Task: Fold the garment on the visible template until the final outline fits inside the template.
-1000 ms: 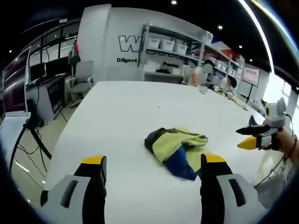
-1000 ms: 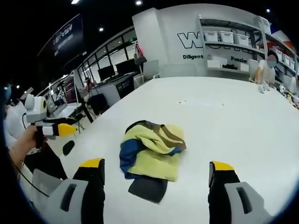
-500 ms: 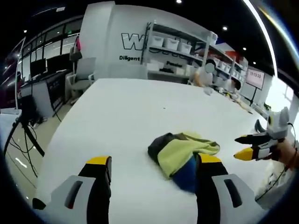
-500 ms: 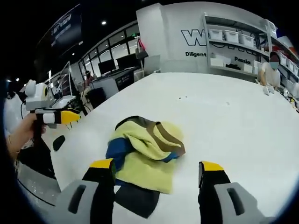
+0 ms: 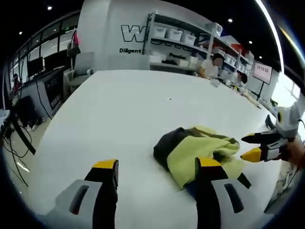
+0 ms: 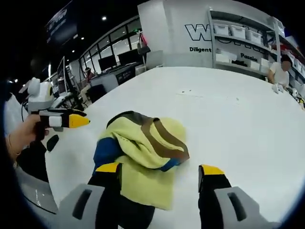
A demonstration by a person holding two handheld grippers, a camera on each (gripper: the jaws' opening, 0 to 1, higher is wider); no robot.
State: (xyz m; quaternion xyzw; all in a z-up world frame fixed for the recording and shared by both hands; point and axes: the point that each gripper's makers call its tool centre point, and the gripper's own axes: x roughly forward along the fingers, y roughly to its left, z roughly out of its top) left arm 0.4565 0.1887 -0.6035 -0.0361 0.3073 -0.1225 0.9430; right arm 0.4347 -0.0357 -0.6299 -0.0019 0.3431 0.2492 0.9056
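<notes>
A crumpled garment [image 5: 202,148], yellow-green with blue and dark brown parts, lies bunched on the white table [image 5: 128,109]. My left gripper [image 5: 157,164] is open just short of it, its right jaw over the near edge of the cloth. The right gripper [image 5: 257,147] enters from the right, held in a hand. In the right gripper view the garment [image 6: 143,143] lies between the wide-apart jaws of my right gripper [image 6: 159,168], which is open. A dark flat patch [image 6: 136,212] shows under the garment's near edge. The left gripper [image 6: 64,120] hovers at the left, beside the garment.
Shelves with white bins [image 5: 176,36] stand against the back wall. A person [image 5: 214,64] sits at the table's far end. Desks with monitors and an office chair [image 5: 81,67] stand past the table's left edge. A small dark oval [image 6: 52,142] marks the table near the left gripper.
Both views have closed in on the garment, which now looms larger between each pair of jaws. The garment itself lies as before.
</notes>
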